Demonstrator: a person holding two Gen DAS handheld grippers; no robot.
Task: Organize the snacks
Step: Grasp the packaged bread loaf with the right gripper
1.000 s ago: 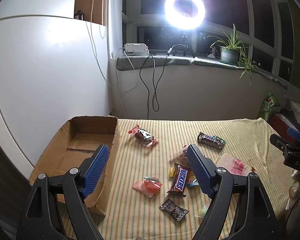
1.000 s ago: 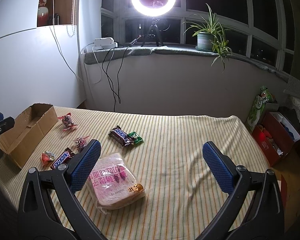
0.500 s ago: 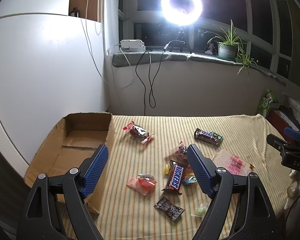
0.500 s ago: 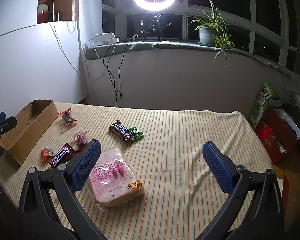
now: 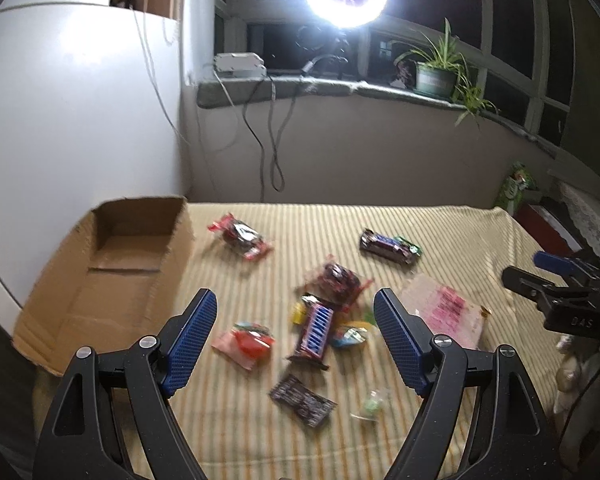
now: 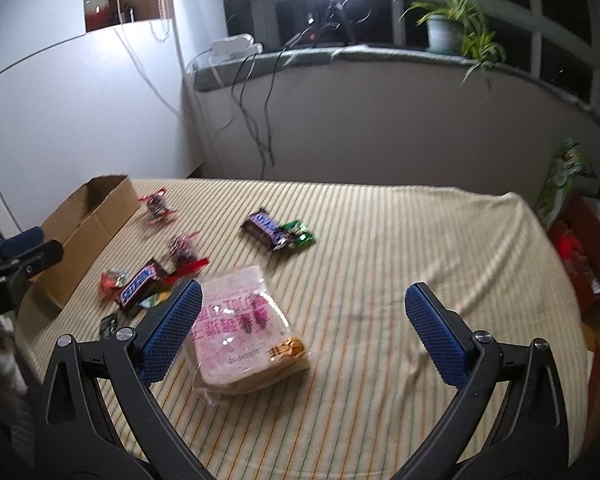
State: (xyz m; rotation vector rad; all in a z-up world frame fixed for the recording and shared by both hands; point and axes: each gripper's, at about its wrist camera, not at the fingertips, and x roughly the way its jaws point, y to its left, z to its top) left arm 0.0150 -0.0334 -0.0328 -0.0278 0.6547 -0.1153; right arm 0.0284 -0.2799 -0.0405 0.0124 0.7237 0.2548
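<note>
Left gripper [image 5: 294, 338] jaws spread wide, empty, above brown Snickers bar [image 5: 314, 330] amid scattered wrapped candies. Right gripper [image 6: 302, 330] likewise spread, empty, beside clear-bagged sliced bread [image 6: 246, 330]. Open brown cardboard box [image 5: 112, 264] on striped cloth [image 6: 380, 248], left edge.

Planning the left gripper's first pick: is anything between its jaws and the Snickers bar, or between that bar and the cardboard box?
Nothing visible blocks the left gripper from the Snickers bar. A red candy packet lies between the bar and the cardboard box.
</note>
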